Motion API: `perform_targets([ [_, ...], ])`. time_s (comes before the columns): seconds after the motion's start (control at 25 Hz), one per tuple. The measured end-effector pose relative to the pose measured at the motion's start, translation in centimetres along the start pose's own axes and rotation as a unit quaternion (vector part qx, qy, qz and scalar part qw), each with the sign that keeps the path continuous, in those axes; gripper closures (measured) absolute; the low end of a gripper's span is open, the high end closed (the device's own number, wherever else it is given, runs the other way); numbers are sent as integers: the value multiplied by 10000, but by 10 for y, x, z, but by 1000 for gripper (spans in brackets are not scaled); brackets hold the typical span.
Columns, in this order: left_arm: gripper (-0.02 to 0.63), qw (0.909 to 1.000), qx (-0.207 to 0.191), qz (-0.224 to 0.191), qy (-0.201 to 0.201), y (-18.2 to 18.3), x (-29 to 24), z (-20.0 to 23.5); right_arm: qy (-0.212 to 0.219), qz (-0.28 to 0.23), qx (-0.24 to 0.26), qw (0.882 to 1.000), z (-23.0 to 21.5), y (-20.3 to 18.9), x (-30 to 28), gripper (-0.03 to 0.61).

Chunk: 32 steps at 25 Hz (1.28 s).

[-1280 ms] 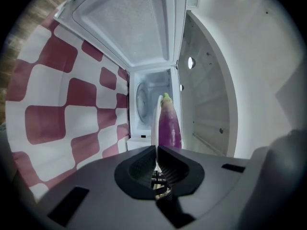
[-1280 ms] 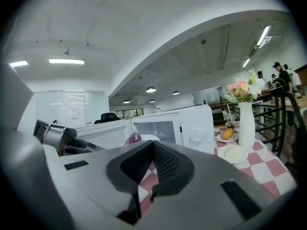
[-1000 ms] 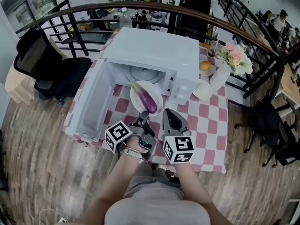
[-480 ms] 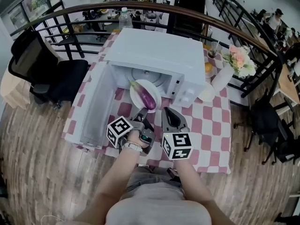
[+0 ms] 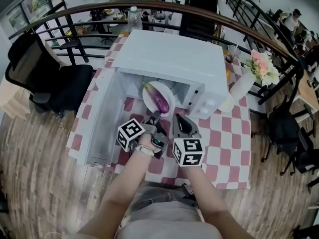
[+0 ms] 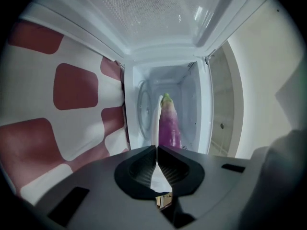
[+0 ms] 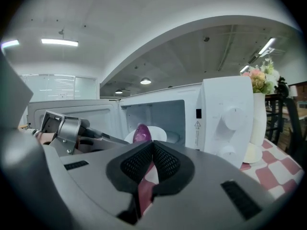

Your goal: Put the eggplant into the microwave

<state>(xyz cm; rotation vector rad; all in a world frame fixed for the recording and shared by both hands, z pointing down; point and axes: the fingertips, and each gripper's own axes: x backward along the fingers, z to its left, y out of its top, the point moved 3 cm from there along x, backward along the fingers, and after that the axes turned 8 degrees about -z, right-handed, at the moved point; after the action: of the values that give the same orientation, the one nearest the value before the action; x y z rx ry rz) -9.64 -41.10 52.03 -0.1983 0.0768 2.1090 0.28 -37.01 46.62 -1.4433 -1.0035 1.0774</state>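
Observation:
A purple eggplant [image 5: 160, 100] lies on a white plate [image 5: 149, 101] at the mouth of the white microwave [image 5: 169, 59], whose door [image 5: 102, 118] swings open to the left. My left gripper [image 5: 156, 116] is shut on the plate's near rim. In the left gripper view the plate [image 6: 156, 121] shows edge-on with the eggplant [image 6: 169, 126] on it, in front of the oven's cavity. My right gripper [image 5: 181, 119] hovers just right of the left one, shut and holding nothing. The right gripper view shows the eggplant [image 7: 141, 133] and the microwave's knobs [image 7: 232, 116] beyond the jaws.
The microwave stands on a red-and-white checked tablecloth [image 5: 219, 133]. A vase of flowers [image 5: 261, 66] and a small dish [image 5: 228, 103] sit to its right, a water bottle [image 5: 133, 19] behind it. A black chair [image 5: 45, 73] and a railing [image 5: 99, 9] lie beyond the table.
Both grippers have moved forward and lower, toward the microwave. The plate with the eggplant has gone with the left gripper, from in front of the oven to its opening.

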Motion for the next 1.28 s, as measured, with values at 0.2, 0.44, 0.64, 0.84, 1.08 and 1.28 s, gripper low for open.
perform_targets([
  [0.2,598,10000,4,17,32,10,-17,10,-113,22,-50,9999,-6,-14,-20,554],
  [0.44,598,9999,106,-1,132,14,-32,26,-167,96,-45,9998,-13,-27,-34,554],
  [0.64,598,9996,219,-49,177,20,-39,33,-119,19,-176,9998,-11,-30,-35,554],
  [0.84,598,9994,261,-109,186,25,-50,35,-41,21,-165,9999,-8,-35,-33,554],
  [1.08,598,9991,158,-71,384,29,-61,36,-22,19,-229,9997,-7,-34,-31,554],
  [1.28,597,9989,287,-89,352,33,-72,30,6,43,-237,9997,-8,-34,-29,554],
])
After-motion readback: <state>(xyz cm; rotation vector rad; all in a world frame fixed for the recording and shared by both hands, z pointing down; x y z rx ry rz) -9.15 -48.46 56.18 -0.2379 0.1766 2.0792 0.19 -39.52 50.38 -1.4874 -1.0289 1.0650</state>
